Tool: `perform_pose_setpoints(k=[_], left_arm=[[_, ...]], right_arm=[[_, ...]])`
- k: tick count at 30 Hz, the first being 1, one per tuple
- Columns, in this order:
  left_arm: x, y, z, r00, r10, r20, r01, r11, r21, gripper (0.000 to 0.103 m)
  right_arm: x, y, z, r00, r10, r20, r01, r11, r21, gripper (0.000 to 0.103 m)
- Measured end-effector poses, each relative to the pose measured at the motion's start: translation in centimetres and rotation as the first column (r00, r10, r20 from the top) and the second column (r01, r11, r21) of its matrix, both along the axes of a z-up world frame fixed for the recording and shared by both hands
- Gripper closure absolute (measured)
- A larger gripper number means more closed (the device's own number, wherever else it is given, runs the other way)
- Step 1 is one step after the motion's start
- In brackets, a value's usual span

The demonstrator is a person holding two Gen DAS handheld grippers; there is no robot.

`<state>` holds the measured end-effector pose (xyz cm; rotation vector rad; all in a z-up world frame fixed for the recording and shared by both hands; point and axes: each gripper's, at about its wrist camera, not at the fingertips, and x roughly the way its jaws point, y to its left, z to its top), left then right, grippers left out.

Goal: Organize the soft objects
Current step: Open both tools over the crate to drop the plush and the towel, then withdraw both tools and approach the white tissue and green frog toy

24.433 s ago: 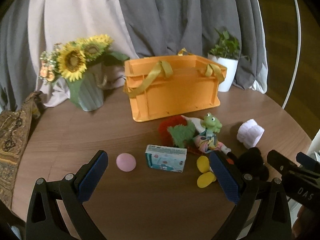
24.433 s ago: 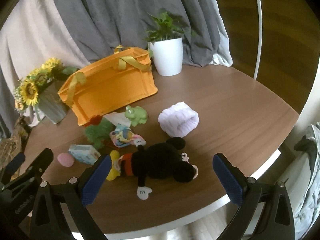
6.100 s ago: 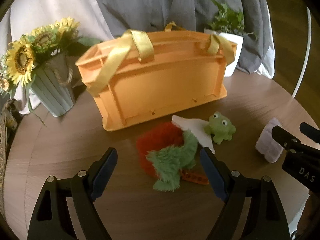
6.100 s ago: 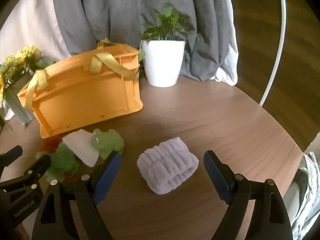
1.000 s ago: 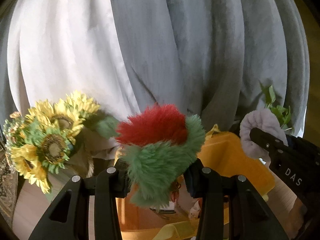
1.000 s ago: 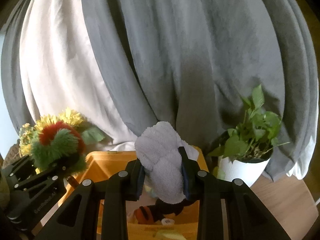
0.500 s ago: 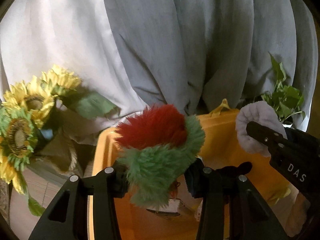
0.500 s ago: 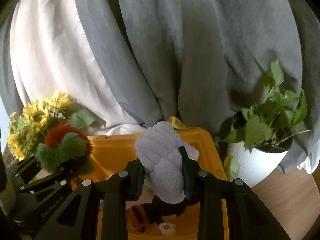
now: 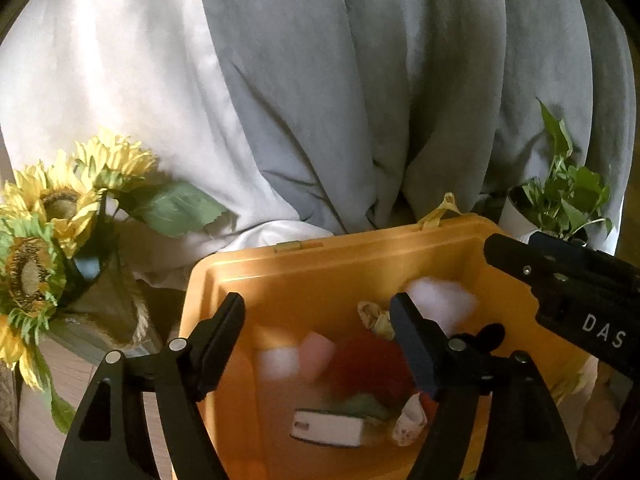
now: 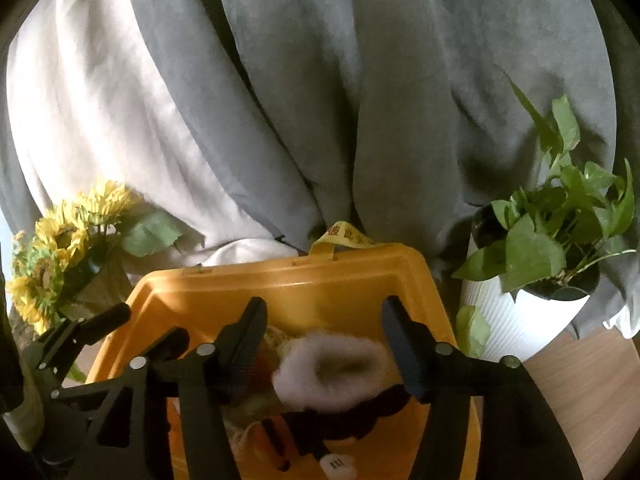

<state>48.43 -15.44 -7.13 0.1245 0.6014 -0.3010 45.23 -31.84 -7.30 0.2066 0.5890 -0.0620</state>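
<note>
Grey drapes behind; orange crate (image 10: 224,292) below left gripper (image 9: 320,334) and right gripper (image 10: 324,330), both just spread and empty, red-green plush (image 9: 370,364) and lilac roll (image 10: 332,364) inside; risk: withdrawing fingers snag fluff.

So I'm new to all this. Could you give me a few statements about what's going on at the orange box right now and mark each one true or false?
1. Both grippers, the left gripper and the right gripper, are over the orange crate. True.
2. The right gripper is clamped on the fluffy white cloth. False: its jaws have just been opening and the cloth is free, inside the crate.
3. The red and green plush is in the crate. True.
4. The potted plant stands inside the crate. False: it stands beside it.
5. The sunflowers lie flat on the table. False: they stand upright.
</note>
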Motion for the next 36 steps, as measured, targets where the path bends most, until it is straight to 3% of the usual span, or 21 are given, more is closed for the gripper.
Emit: perform_pose_setpoints(k=[20,36], left_arm=[[-6.7,1.8,4.1,0.992,0.032,0.122,-0.029,0.999,-0.027,0.028],[-12.4,2.9,4.8,0.986,-0.024,0.163,0.025,1.000,-0.006,0.028]], right_arm=[[-6.0,0.8,3.1,0.996,-0.055,0.069,0.055,0.998,-0.003,0.042],[-12.3,2.4,3.6,0.993,-0.100,0.068,0.102,0.995,-0.020,0.042]])
